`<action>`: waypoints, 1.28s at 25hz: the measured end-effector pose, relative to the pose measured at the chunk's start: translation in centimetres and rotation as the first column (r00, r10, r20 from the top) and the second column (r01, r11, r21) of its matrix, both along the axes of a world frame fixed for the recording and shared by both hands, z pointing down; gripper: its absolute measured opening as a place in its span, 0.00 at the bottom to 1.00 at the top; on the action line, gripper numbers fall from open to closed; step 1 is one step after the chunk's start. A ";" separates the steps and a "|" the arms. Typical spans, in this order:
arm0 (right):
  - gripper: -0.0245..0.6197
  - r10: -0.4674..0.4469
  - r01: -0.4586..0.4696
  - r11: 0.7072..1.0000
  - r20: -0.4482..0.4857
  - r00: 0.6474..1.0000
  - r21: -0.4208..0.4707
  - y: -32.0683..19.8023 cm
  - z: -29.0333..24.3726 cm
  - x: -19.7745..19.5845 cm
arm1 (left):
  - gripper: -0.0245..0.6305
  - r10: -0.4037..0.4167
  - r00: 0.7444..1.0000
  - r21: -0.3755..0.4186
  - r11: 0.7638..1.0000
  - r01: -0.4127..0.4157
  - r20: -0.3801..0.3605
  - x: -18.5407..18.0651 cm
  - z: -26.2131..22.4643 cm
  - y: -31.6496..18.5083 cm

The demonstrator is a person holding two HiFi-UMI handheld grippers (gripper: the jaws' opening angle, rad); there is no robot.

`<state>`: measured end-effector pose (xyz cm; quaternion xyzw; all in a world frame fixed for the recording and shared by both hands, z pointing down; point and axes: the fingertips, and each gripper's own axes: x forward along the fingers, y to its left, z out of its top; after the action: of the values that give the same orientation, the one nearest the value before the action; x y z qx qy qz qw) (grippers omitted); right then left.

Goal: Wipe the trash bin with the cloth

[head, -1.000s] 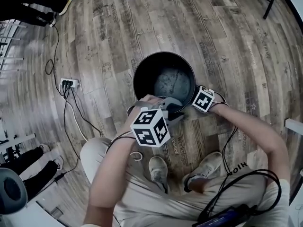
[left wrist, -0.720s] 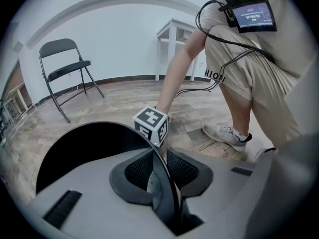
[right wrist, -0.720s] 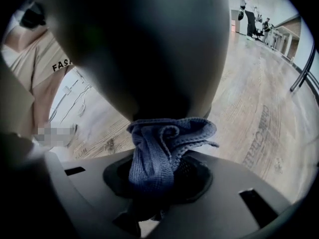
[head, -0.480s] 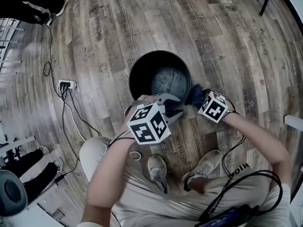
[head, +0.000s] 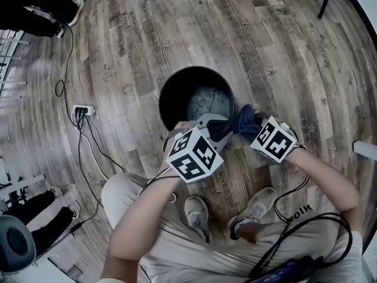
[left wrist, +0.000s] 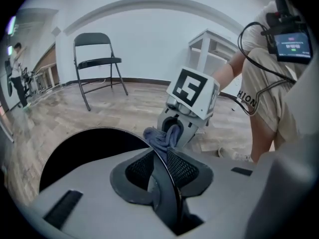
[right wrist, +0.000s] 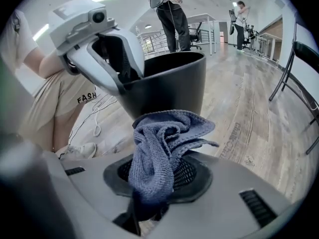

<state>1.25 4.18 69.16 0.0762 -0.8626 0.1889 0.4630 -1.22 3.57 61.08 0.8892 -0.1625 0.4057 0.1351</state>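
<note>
Your left hand-held gripper (left wrist: 160,176) is clenched on the near rim of the trash bin (head: 172,96), just as it was a second ago. Its marker cube (head: 189,156) has rolled and now shows other faces. Your right hand-held gripper (right wrist: 157,179) is grasping the blue cloth (right wrist: 162,138), which is bunched between its pads. A second ago that gripper sat lower, tight against the bin's near-right side, with hardly any cloth showing from above. Now it has come up, and the cloth shows just outside the rim on the bin's right, close to the left gripper's jaws.

Only the head view looks down into the bin, showing black walls and a grey, scuffed bottom. It also shows your shoes (head: 197,211) on the bin's near side and a power strip (head: 82,109) with cables on the wooden floor (head: 147,40) to the bin's left.

Only the left gripper view shows the thin rim pinched between its pads. The right gripper faces it there with the cloth hanging from its mouth, and a folding chair (left wrist: 97,63) stands beyond the bin by a white wall.

Only the right gripper view shows the bin's outer wall from the side, with the left gripper hooked over the rim and people (right wrist: 172,14) standing well behind the bin.
</note>
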 end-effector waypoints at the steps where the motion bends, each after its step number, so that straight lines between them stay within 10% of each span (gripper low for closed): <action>1: 0.21 -0.002 0.002 1.000 0.004 1.000 0.004 -0.1 -0.5 -0.1 | 0.18 0.036 0.999 0.010 0.999 -0.037 0.014 -0.1 0.0 0.3; 13: 0.21 -0.109 0.115 0.987 0.057 0.992 -0.113 2.5 -6.6 -2.7 | 0.17 0.340 0.927 0.005 0.938 -0.345 0.158 -3.4 0.1 5.2; 32: 0.21 -0.155 0.139 0.970 -0.069 0.985 -0.200 1.7 8.3 -4.3 | 0.16 0.288 0.951 0.024 0.956 -0.292 0.112 -3.6 0.1 5.2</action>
<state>-3.06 5.89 77.50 -0.0256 -0.8230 0.2339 0.5170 -4.80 8.79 61.21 0.8829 -0.0454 0.4650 0.0473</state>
